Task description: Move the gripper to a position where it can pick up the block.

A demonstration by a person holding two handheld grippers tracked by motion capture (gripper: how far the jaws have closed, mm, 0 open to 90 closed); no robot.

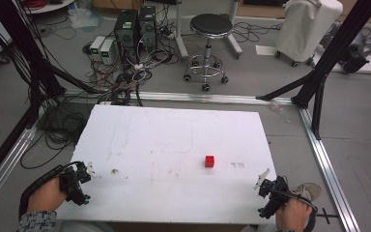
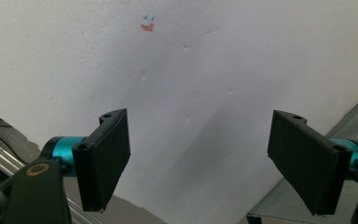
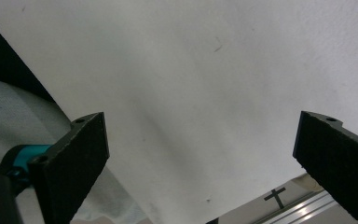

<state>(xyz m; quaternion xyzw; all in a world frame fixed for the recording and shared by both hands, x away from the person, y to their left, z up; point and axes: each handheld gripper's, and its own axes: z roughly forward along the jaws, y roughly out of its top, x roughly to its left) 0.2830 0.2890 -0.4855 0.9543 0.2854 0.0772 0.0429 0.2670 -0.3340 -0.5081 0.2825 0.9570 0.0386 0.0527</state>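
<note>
Two grippers: I hold the left gripper (image 1: 77, 181) and right gripper (image 1: 269, 193) at the near corners of the worktop (image 1: 140, 140), jaws spread wide, nothing between them.
Cube: a red cube (image 1: 209, 161) sits right of centre, forward and left of my right gripper, which is nearer; no long axis.
Views: high view shows the cube; left gripper view catches an orange mark (image 2: 147, 27).

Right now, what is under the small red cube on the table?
The red cube rests directly on the bare white table, nothing else beside it. The patch of surface right beneath the cube is covered, so any mark there cannot be seen.
</note>
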